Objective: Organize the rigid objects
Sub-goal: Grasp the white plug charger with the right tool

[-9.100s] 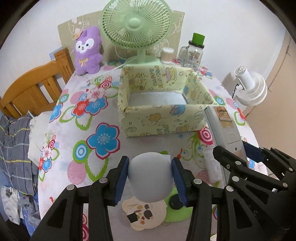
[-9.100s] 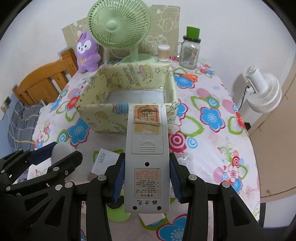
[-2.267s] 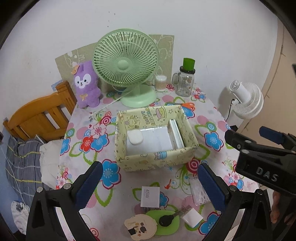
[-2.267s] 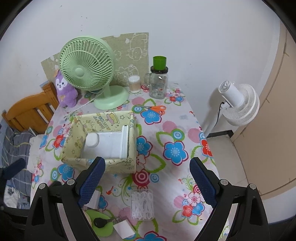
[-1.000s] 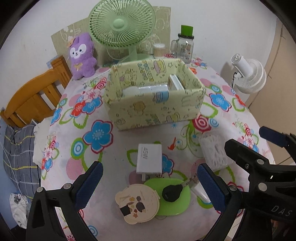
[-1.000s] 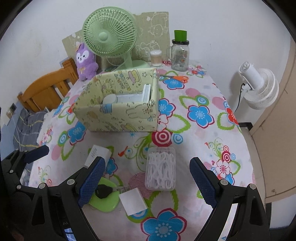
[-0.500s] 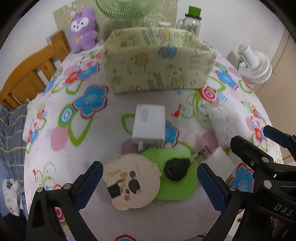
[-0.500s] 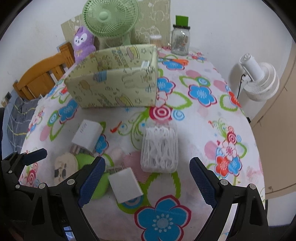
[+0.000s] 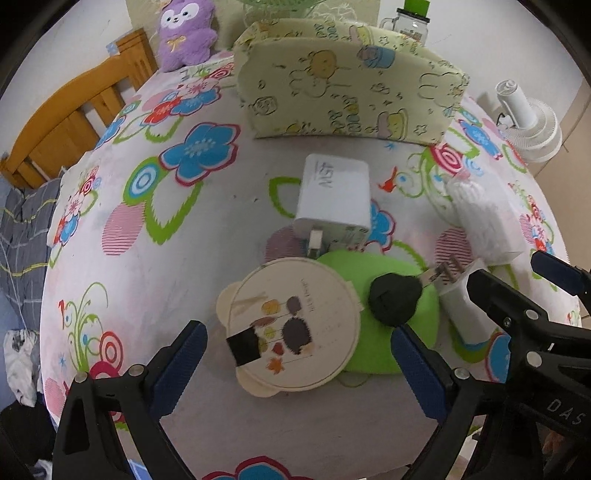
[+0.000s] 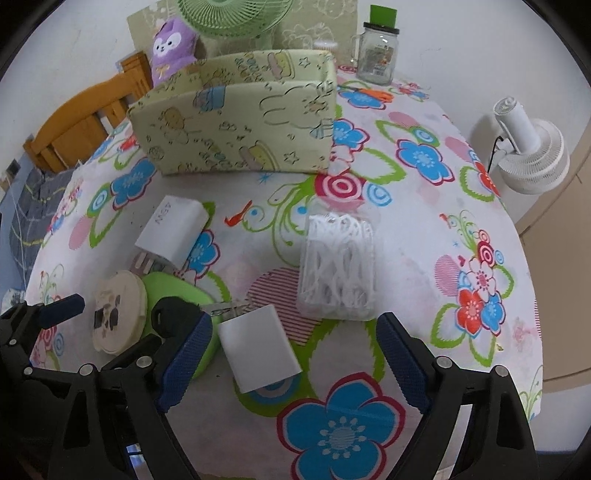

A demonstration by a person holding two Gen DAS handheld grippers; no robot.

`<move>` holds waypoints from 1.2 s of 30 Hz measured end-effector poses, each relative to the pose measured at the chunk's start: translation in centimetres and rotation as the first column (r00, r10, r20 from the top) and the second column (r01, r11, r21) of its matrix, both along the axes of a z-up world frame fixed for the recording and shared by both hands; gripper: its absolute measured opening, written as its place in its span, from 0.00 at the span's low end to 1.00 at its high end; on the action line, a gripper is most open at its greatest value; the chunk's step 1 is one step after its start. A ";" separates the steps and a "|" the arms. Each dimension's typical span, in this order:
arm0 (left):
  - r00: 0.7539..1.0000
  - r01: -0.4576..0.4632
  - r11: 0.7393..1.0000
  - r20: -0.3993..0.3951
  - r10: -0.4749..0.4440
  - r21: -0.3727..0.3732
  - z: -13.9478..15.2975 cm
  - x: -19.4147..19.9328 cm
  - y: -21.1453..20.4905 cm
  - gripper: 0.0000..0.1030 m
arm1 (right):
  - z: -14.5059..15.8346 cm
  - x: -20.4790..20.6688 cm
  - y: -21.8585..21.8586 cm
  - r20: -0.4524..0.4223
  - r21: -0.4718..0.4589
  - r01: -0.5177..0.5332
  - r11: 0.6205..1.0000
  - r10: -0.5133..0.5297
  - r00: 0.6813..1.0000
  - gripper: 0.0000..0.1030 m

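Note:
My left gripper (image 9: 299, 365) is open and empty, low over a round cream lid (image 9: 291, 325) that overlaps a green pad (image 9: 391, 339) carrying a black knob (image 9: 395, 299). A white 45W charger (image 9: 336, 195) lies beyond it. My right gripper (image 10: 291, 354) is open and empty, its fingers either side of a small white plug adapter (image 10: 258, 347). A clear box of white floss picks (image 10: 338, 266) lies just beyond. The yellow patterned storage box (image 10: 236, 125) stands at the far middle of the table; its inside is hidden from here.
A green fan (image 10: 236, 14), purple plush (image 10: 171, 48), glass jar with green lid (image 10: 376, 51) and orange scissors (image 10: 373, 94) sit behind the box. A wooden chair (image 9: 74, 122) is at left, a white floor fan (image 10: 528, 147) at right. The table edge is close below.
Both grippers dropped lower and closer to the table's near items. The left now hovers by the cream lid, the right straddles the white adapter. Much earlier they carried a white cup and a remote, now gone from them.

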State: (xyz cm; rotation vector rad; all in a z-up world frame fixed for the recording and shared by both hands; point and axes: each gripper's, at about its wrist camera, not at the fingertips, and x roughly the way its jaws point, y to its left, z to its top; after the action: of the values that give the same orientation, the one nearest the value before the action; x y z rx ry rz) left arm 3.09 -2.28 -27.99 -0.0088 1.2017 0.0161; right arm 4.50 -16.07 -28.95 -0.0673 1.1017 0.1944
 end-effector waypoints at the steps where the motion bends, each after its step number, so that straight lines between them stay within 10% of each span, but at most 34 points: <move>1: 1.000 0.000 1.000 -0.003 0.000 0.003 -0.1 0.0 0.1 0.96 | -0.2 0.0 0.2 -0.006 -0.004 0.003 1.000 -0.003 1.000 0.81; 19: 0.999 0.035 0.999 0.007 -0.035 0.004 -0.6 -0.2 0.3 0.96 | -1.1 0.0 2.6 -0.094 -0.025 -0.011 1.000 0.009 0.996 0.46; 36: 1.000 -0.021 0.997 -0.009 0.020 -0.079 -0.4 0.8 2.0 0.81 | 0.1 1.4 3.1 -0.061 -0.055 0.004 0.998 -0.007 0.998 0.44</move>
State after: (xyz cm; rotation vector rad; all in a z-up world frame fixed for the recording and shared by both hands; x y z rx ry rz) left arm 3.91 -0.27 -28.43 -0.0902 1.2095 -0.0133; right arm 5.93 -13.00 -28.84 -0.1079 1.1687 0.1618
